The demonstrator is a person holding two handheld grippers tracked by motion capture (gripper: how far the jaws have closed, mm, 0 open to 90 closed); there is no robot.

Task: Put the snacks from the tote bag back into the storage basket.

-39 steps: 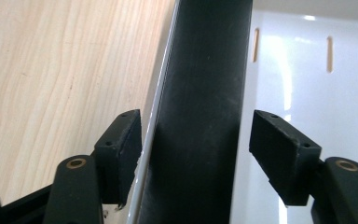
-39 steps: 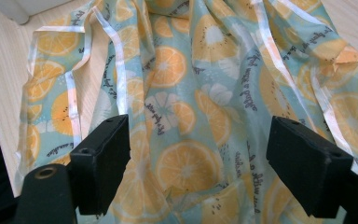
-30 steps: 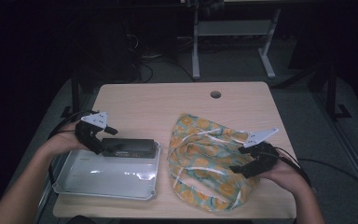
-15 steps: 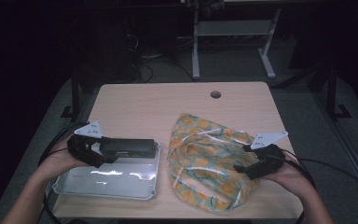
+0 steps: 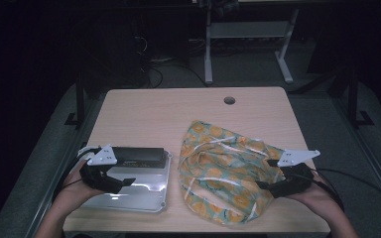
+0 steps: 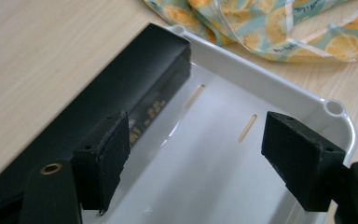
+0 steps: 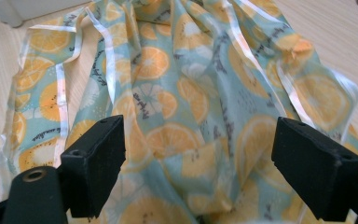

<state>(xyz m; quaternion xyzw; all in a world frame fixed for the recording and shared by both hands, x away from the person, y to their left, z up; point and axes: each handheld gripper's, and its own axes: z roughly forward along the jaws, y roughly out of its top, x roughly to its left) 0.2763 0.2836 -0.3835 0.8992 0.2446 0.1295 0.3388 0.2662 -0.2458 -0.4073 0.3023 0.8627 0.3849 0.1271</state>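
I see the bag point(image 5: 225, 171), crumpled plastic w/ orange-slice print on teal, white edge strips, lying on the table point(image 5: 178, 111) right of the white tray point(image 5: 146, 196). A long black box point(image 5: 136, 154) sits along the tray's far wall. My right gripper point(image 5: 273, 184) has just been spreading its jaws; nothing pinched, bag just ahead. Left gripper point(image 5: 124, 181) hangs over the tray, jaws spread, holding nothing.

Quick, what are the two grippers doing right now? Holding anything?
Left gripper: open, holding nothing, over the white tray beside the black box.
Right gripper: open, holding nothing, its jaws just opening over the orange-print bag.
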